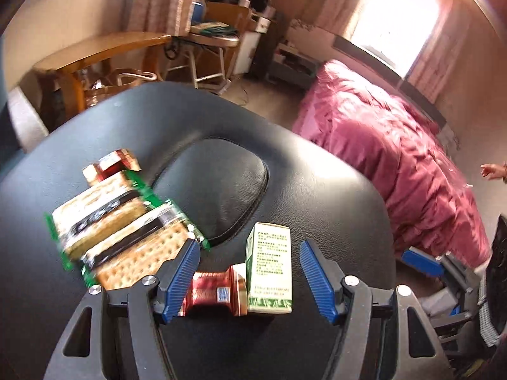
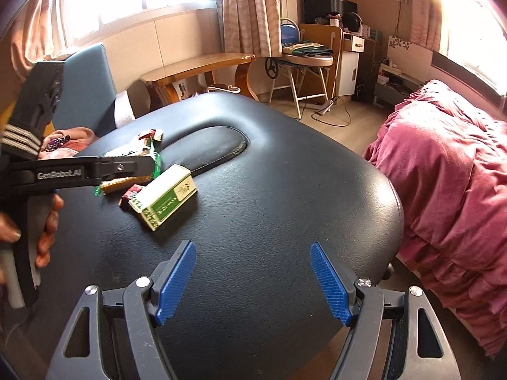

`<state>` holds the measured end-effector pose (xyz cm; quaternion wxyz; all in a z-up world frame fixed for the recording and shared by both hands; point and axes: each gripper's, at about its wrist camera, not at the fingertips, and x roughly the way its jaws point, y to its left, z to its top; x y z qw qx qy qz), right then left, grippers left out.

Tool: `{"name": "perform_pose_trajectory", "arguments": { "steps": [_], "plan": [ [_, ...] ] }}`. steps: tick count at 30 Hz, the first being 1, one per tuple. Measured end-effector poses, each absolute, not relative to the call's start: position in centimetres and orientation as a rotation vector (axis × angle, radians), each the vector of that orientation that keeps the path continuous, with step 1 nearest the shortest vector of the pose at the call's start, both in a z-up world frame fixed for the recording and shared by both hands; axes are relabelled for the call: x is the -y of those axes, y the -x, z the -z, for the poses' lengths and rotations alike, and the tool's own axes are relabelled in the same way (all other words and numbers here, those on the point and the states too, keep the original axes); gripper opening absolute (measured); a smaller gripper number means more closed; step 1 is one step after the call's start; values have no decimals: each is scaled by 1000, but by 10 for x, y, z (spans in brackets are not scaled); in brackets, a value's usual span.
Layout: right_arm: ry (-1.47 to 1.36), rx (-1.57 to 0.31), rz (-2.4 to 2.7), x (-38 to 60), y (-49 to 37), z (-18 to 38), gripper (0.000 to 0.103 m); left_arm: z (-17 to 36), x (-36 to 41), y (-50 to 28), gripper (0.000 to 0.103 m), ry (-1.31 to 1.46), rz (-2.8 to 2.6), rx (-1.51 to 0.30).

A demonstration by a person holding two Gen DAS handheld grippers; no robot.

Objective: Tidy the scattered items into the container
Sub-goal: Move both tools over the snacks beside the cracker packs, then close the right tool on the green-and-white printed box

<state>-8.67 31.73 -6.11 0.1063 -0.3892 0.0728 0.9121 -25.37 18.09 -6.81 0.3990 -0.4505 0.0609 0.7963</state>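
On the black padded table (image 1: pixel 317 190) lie two green-edged cracker packs (image 1: pixel 117 231), a small red packet (image 1: pixel 215 294), a second red packet (image 1: pixel 111 164) farther back, and a green-and-white box (image 1: pixel 271 269). My left gripper (image 1: pixel 250 272) is open, its blue fingers on either side of the near red packet and the box. In the right wrist view the box (image 2: pixel 169 198) lies flat, the left gripper (image 2: pixel 120 169) hovers over the crackers (image 2: pixel 117 185), and my right gripper (image 2: pixel 253 278) is open and empty above bare table (image 2: pixel 285 190). No container is in view.
A bed with a pink quilt (image 2: pixel 450 174) stands to the right. A wooden bench (image 2: pixel 196 66), a folding chair (image 2: pixel 304 60) and cabinets stand behind the table. A blue chair (image 2: pixel 92 76) is at the left. A hand (image 1: pixel 494 171) shows at the right edge.
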Motion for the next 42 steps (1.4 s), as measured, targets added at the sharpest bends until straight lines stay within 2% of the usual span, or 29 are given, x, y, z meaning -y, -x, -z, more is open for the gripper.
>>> {"name": "perform_pose_trajectory", "arguments": {
  "steps": [3,11,15,18,24,30,33,36,39,42],
  "plan": [
    [1129,-191,-2694,-317,87,57,77,83,-186,261,69,1192,-1973,-181],
    [1100,-207,-2715,-318,96,46,79,97,-155,244,71,1241,-1902,-63],
    [1127,-246,-2731,-313,106,47,80,100,-139,216,69,1223,-1937,-141],
    [1174,-289,-2748,-305,123,50,80,100,-130,202,69,1218,-1966,-178],
    [1267,-352,-2768,-281,165,55,80,94,-99,193,69,1231,-2063,-119],
    [1396,-275,-2648,-258,203,72,76,81,-62,193,69,1217,-2147,-62],
    [1417,-263,-2609,-253,210,78,73,80,-58,194,69,1216,-2167,-56],
    [1439,-229,-2600,-248,211,79,62,79,-57,195,69,1213,-2178,-56],
    [1483,-172,-2584,-245,209,81,32,79,-62,194,69,1205,-2177,-67],
    [1498,-138,-2582,-248,200,85,30,79,-67,194,69,1198,-2175,-78]
  ]
}}
